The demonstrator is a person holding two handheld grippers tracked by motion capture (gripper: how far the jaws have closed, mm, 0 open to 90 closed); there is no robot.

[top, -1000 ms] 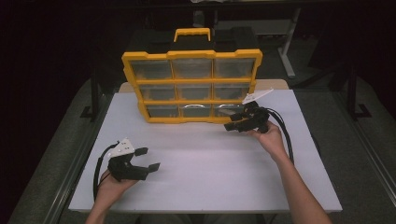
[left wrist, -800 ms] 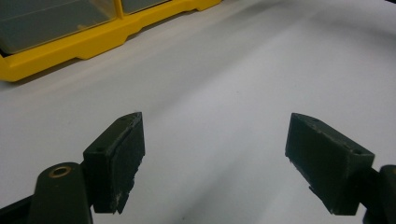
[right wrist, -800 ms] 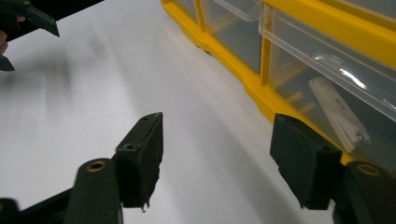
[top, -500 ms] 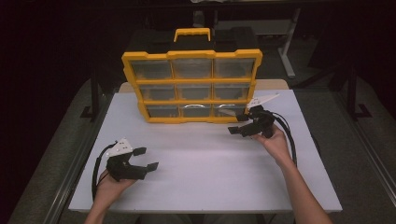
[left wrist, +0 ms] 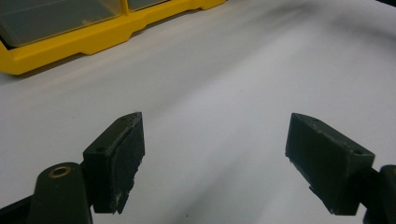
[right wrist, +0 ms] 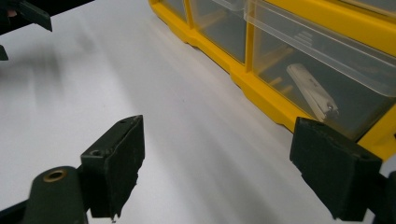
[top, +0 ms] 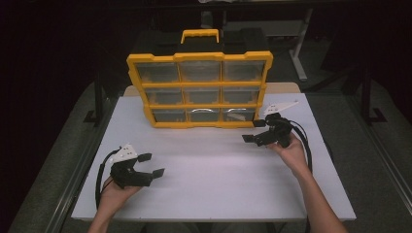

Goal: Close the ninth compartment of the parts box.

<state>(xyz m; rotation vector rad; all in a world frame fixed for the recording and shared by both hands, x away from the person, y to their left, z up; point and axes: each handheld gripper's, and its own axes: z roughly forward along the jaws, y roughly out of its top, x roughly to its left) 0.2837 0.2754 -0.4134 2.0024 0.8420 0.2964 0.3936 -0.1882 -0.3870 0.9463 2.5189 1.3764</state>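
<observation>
Organizer (top: 199, 90) close by R gripper (top: 255, 131); clippers (right wrist: 312, 94), probably, inside.

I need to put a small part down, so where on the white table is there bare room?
Widest bare patch: the white table between the left tongs and right tongs, in front of the yellow organizer. Tightest by the organizer's lower right drawers, where the right tongs sit.

A yellow drawer organizer (top: 199, 90) with nine clear drawers and a top handle stands upright at the far side of the white table (top: 214, 179). The right gripper (top: 256, 132), jaws just opened wide with nothing between them, sits just beside the organizer's lower right corner. The left gripper (top: 151, 165), jaws apart and empty, rests near the front left, well apart from the organizer.
</observation>
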